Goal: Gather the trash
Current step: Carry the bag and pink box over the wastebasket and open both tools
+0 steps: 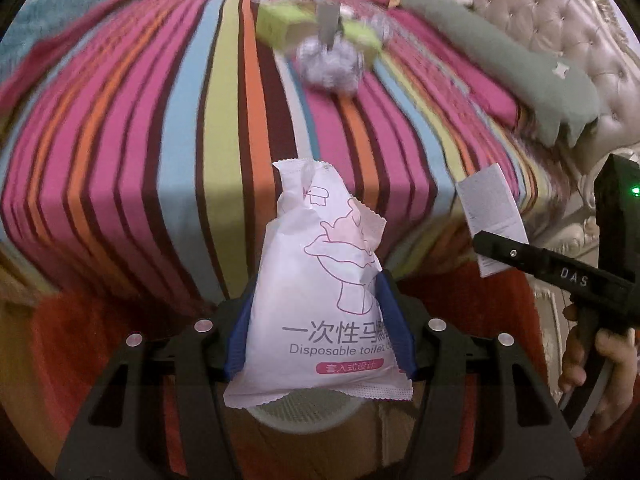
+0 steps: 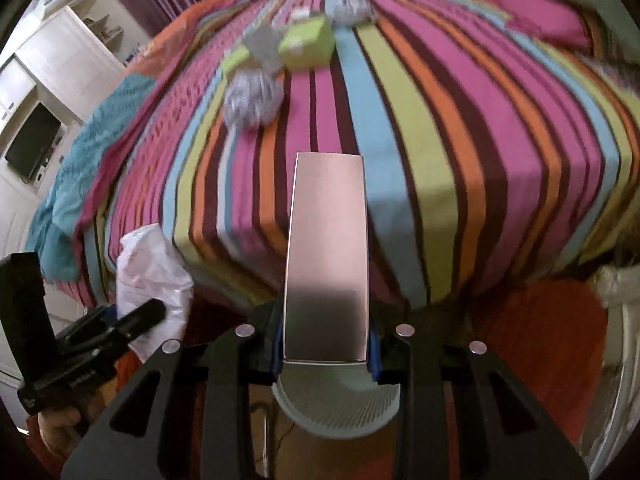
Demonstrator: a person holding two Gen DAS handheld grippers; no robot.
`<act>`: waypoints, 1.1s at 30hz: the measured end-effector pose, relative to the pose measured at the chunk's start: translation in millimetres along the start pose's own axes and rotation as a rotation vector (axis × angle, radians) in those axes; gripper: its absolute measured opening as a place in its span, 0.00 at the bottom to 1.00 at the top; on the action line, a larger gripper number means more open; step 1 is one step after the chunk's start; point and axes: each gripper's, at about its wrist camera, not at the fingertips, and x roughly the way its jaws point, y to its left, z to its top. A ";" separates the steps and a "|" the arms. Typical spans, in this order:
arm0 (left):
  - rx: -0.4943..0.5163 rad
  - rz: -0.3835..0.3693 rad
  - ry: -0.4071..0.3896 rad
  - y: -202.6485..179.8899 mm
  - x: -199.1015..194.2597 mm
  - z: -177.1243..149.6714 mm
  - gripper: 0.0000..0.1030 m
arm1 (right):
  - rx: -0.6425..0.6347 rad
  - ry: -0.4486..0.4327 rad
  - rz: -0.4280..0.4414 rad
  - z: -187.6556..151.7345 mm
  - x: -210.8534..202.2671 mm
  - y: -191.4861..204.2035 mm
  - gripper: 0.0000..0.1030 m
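Over the mesh bin [image 1: 304, 416] at the bed's near edge, left gripper [image 1: 316, 336] clenched a white packet [image 1: 320, 280] and right gripper [image 2: 326, 344] a flat card [image 2: 328, 256], presumably for dropping; crumpled foil [image 1: 330, 66] lay far off.

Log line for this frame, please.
left gripper: shut on toilet-seat-cover packet | right gripper: shut on flat box | bed: crumpled wrappers left

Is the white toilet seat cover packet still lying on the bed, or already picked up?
Picked up. The white packet is clamped between the left gripper's blue pads, clear of the striped bedspread.
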 end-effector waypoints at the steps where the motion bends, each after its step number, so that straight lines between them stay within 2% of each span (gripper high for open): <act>1: 0.004 0.008 0.013 -2.3 4.3 -6.1 0.55 | -0.003 0.021 -0.009 -7.4 4.7 1.5 0.28; 5: 0.032 0.016 0.104 -7.2 26.9 -24.9 0.55 | -0.011 0.100 -0.034 -28.2 25.3 4.5 0.28; 9: 0.021 0.021 0.245 -4.8 57.1 -43.2 0.55 | 0.014 0.218 -0.039 -41.7 55.9 0.6 0.28; 17: -0.027 0.064 0.432 8.7 108.7 -48.9 0.55 | 0.033 0.465 -0.073 -43.4 128.5 0.5 0.28; 20: -0.043 0.076 0.506 11.5 129.6 -51.3 0.55 | 0.082 0.552 -0.069 -45.6 154.0 -6.7 0.28; 24: -0.064 0.086 0.623 16.3 153.8 -62.0 0.55 | 0.166 0.623 -0.053 -51.3 179.7 -18.7 0.28; 27: -0.094 0.095 0.670 19.6 167.5 -62.8 0.56 | 0.203 0.672 -0.041 -60.4 191.9 -25.3 0.29; 30: -0.098 0.154 0.680 21.9 181.8 -63.7 0.57 | 0.222 0.704 -0.037 -65.4 200.3 -27.5 0.29; 33: -0.130 0.144 0.712 28.3 192.0 -70.0 0.61 | 0.255 0.716 -0.037 -70.4 201.1 -32.1 0.30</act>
